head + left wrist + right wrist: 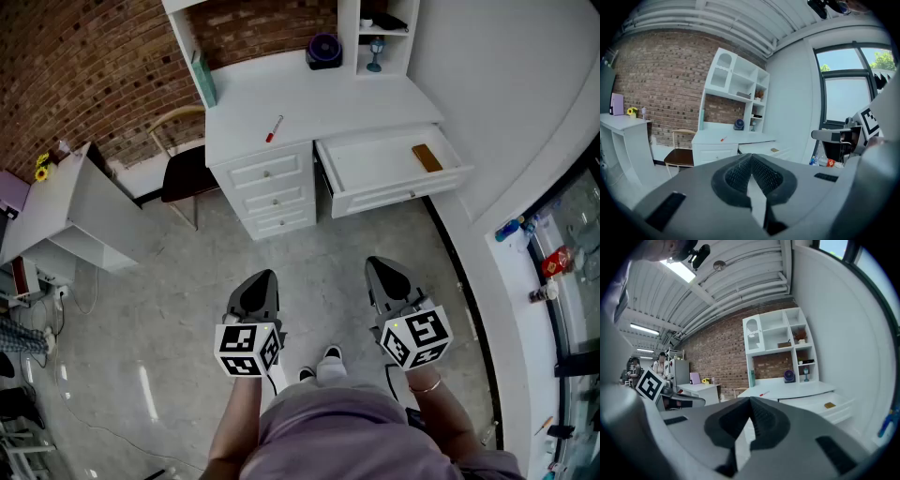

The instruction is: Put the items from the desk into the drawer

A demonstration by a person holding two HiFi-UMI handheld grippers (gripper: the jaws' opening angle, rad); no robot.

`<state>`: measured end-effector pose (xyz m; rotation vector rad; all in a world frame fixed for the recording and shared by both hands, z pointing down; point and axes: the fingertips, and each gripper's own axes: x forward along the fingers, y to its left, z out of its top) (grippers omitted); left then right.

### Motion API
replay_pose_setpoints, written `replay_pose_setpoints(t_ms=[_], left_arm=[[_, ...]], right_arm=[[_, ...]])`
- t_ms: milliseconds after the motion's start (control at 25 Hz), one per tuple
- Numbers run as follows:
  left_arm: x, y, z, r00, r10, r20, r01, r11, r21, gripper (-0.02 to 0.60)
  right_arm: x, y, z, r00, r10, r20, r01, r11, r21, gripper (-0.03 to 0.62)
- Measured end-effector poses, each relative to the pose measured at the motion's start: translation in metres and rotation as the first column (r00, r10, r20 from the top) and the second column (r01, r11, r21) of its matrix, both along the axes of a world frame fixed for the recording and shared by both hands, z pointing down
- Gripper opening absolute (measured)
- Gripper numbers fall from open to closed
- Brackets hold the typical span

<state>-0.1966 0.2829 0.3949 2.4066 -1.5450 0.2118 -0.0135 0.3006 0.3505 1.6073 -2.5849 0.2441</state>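
On desk (328,98): pen (274,128) | well apart from left tongs (270,277), right tongs (374,264) (both closed)

Lilac top (323,427), gold bracelet (427,385), b/w marker cubes (248,349)

Room bright, even light; no hard shadows. Head view sharp in the middle, pale glare streaks on floor (145,389) near left, desk (309,103) top almost washed out white. Left gripper view: window (843,89) at right v. bright, brick wall (661,79) dimmer. Right gripper view: ceiling light (682,270) flares white. Both gripper views: strong fisheye bend, black corners; jaws up close soft, out of focus.
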Motion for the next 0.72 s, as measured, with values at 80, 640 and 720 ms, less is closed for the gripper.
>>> replay_pose_setpoints(t_ms=[80,640,720], left_arm=[[0.002,-0.004,0.0,1.0,-0.001,0.002,0.001,1.0,-0.002,-0.002],[0.011,-0.011,0.005,1.0,-0.012,0.025,0.013,1.0,-0.021,-0.002],[0.01,-0.013,0.003,0.999,-0.022,0.028,0.023,1.0,-0.017,0.0]], right_arm=[[0.002,-0.003,-0.001,1.0,0.0,-0.002,0.0,1.0,0.002,0.003],[0.005,-0.011,-0.001,1.0,-0.025,0.002,0.025,0.999,0.033,0.005],[0.008,-0.014,0.0,1.0,-0.023,-0.003,0.023,0.999,0.029,0.005]])
